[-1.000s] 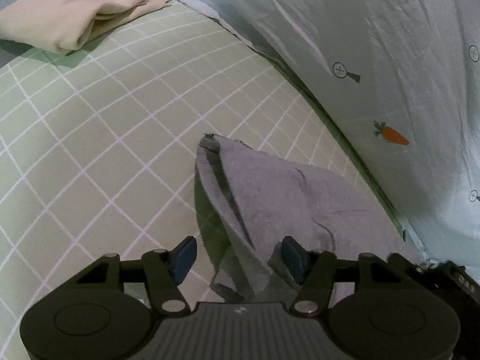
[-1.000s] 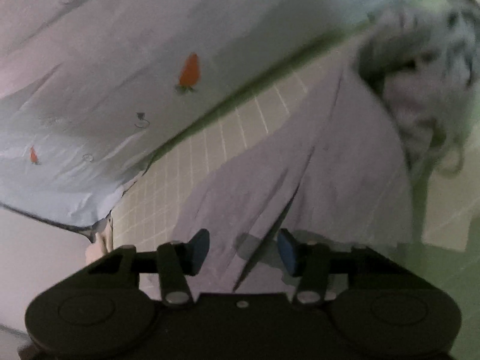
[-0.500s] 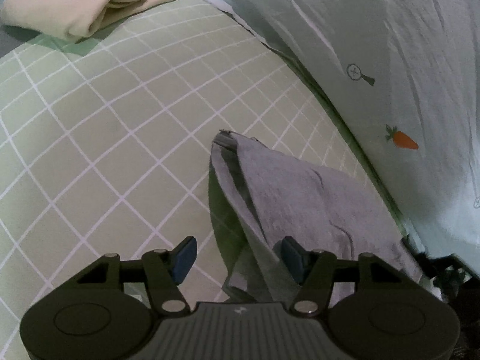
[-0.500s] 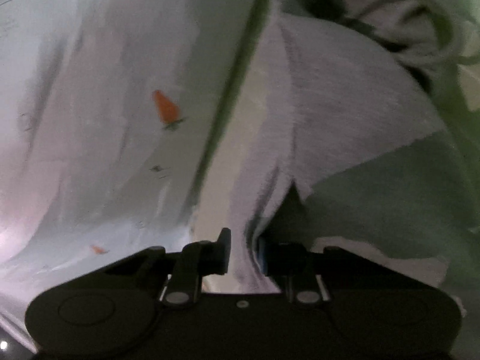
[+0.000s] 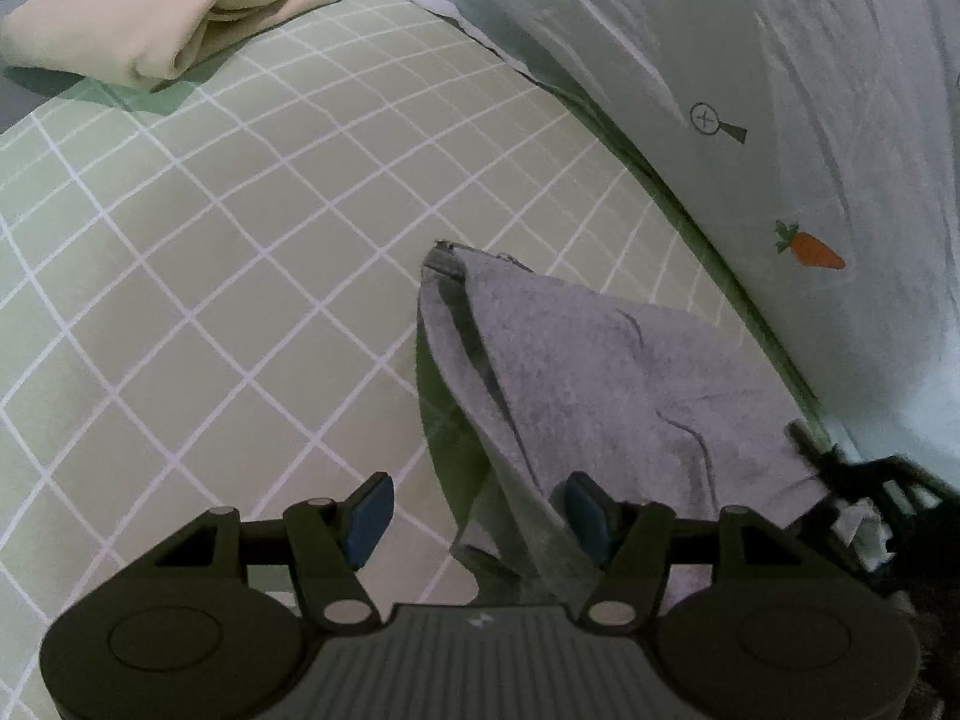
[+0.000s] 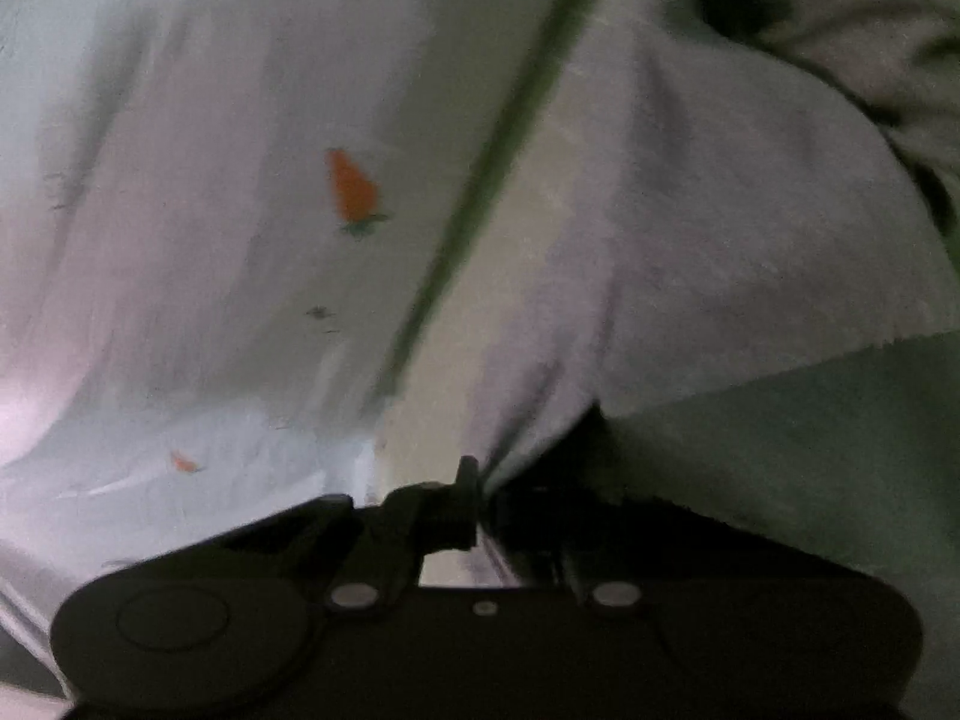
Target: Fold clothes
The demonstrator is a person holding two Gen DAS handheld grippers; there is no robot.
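Seemingly mid-fold: from the left wrist, the left gripper [image 5: 474, 513] hangs released, a hanging edge of the grey garment [image 5: 588, 360] between its blue pads but unpinched; the cloth lies on the green checked sheet [image 5: 210, 252] beside the carrot-print quilt [image 5: 780, 90], a cream folded garment [image 5: 150, 24] well apart. From the right wrist, the right gripper [image 6: 483, 504] is clenched on the grey garment's edge [image 6: 690, 228]. Next, I judge, the left must pinch its edge so both can lift together.

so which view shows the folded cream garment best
The left wrist view: the folded cream garment lies sharp at top left on the checked green sheet. The right wrist view does not show it.
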